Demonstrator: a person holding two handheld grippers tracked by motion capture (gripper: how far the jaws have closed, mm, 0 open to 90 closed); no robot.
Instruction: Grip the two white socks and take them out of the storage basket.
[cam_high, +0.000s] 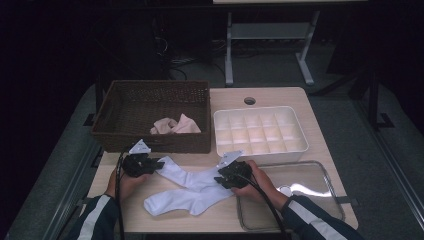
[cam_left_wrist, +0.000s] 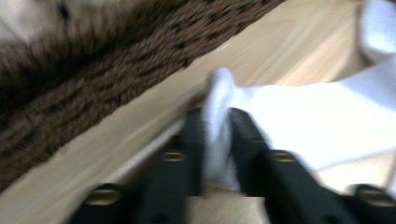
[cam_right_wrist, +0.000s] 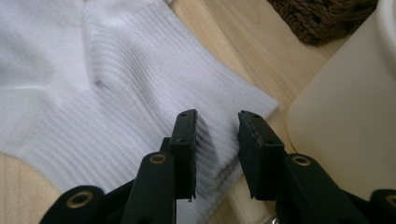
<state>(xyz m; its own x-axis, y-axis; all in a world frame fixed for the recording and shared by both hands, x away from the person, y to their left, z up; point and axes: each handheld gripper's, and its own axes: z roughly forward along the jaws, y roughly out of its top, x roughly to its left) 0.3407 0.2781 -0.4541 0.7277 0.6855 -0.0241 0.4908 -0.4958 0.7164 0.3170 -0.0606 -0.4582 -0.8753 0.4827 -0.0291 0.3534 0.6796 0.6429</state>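
Blur softens the left gripper (cam_left_wrist: 217, 154) clenching a white sock (cam_left_wrist: 299, 121); right gripper (cam_right_wrist: 217, 140) straddles the cuff, unclenched.

Brown wicker basket (cam_high: 152, 117) sits at the surface's (cam_high: 280, 97) far left, with crumpled pale pink cloth (cam_high: 175, 125) inside near its front wall. Just right of it: white plastic organiser tray (cam_high: 260, 131), gridded into small compartments. In front of the tray, at the near right corner, a clear shallow tray (cam_high: 310, 190). Round cable hole (cam_high: 249, 100) in the surface behind the organiser. Beyond, on the grey floor, a light metal desk frame (cam_high: 270, 45).
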